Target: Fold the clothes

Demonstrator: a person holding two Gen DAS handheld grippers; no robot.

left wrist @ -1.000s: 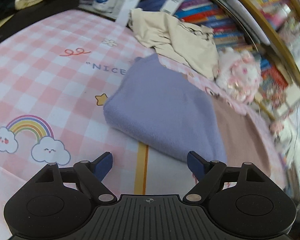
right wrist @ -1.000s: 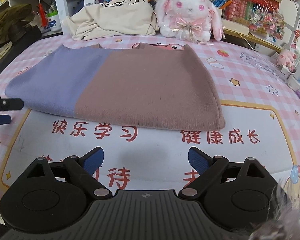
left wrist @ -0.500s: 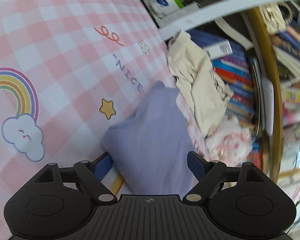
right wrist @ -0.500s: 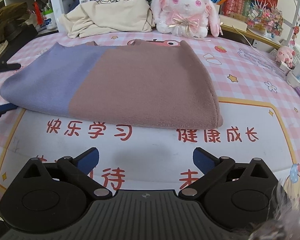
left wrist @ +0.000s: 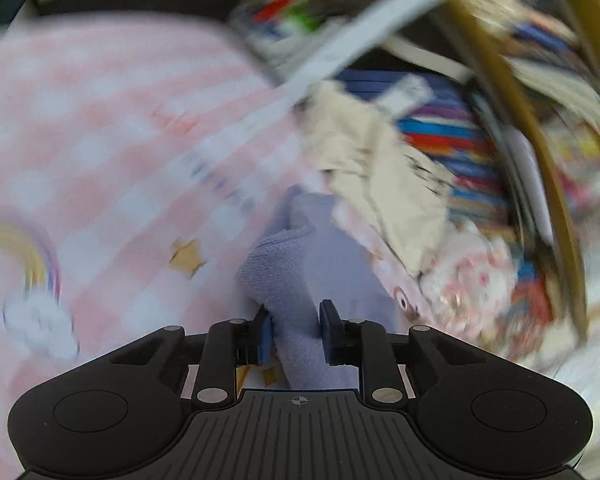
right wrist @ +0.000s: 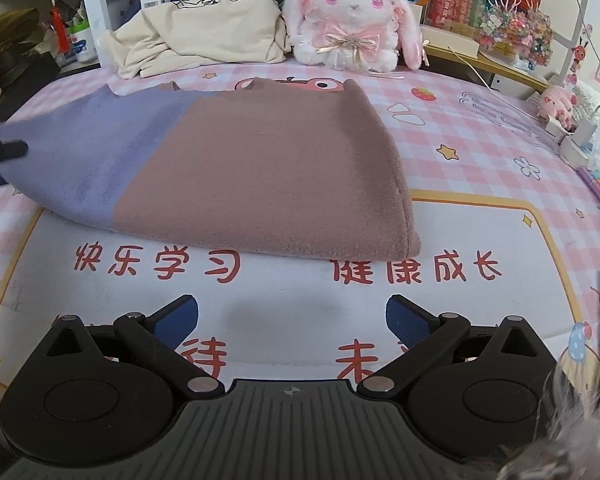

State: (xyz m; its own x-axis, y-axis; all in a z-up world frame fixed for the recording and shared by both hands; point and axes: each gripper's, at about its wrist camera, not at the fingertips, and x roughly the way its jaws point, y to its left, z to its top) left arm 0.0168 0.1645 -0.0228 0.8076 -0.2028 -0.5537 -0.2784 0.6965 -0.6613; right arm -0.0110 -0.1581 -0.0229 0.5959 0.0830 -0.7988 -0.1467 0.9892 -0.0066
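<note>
**Purple end of the garment now gripped by the left tongs**

The pink checked tabletop [right wrist: 480, 128] is covered across its middle by the folded two-tone garment [right wrist: 260, 168], brown on one side and purple on the other, lying flat in front of the cream garment [right wrist: 204, 36] and the plush rabbit [right wrist: 352, 16]. Half a second ago the left tongs [left wrist: 294, 332] were spread wide at the purple edge; now they are clenched on a bunched ridge of that purple cloth, and heavy blur suggests a fast move. The next fold is judged to be starting. The right tongs [right wrist: 292, 320] are held released, short of the brown edge and touching nothing.
</note>
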